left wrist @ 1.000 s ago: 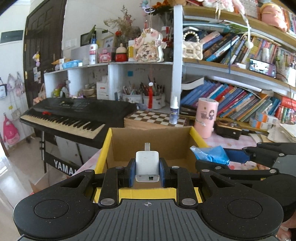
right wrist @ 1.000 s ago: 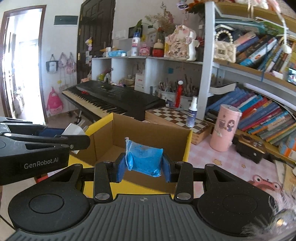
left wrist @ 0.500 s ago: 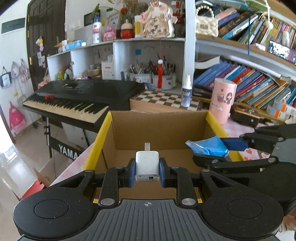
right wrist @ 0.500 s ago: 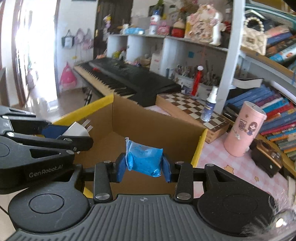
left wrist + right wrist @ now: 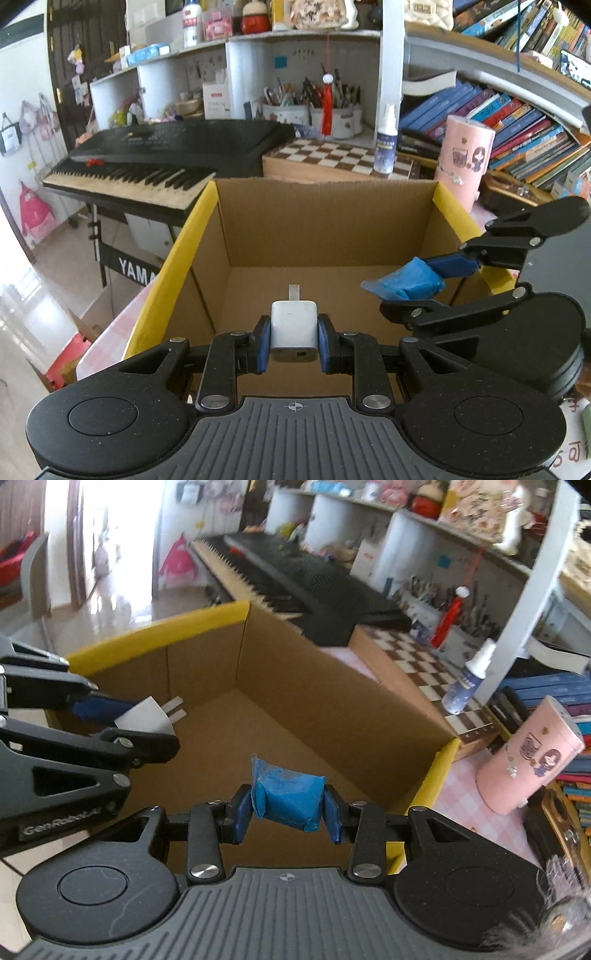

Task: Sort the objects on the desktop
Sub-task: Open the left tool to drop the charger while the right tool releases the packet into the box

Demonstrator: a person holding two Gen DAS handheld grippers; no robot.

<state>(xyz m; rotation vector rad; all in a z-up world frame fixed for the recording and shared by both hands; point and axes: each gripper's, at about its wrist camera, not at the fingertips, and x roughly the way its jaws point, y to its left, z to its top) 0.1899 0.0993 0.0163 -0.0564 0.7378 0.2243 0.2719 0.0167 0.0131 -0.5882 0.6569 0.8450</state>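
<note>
Left gripper [image 5: 294, 339]: pinching the white charger [image 5: 294, 325], prongs forward, above the cardboard box [image 5: 325, 221].
Right gripper [image 5: 286, 810]: clamped on the blue packet [image 5: 286, 799], also over the box.
Change: both hands have tipped down and moved in; the box floor now shows beneath both items.
Meaning: both look ready to release.
</note>
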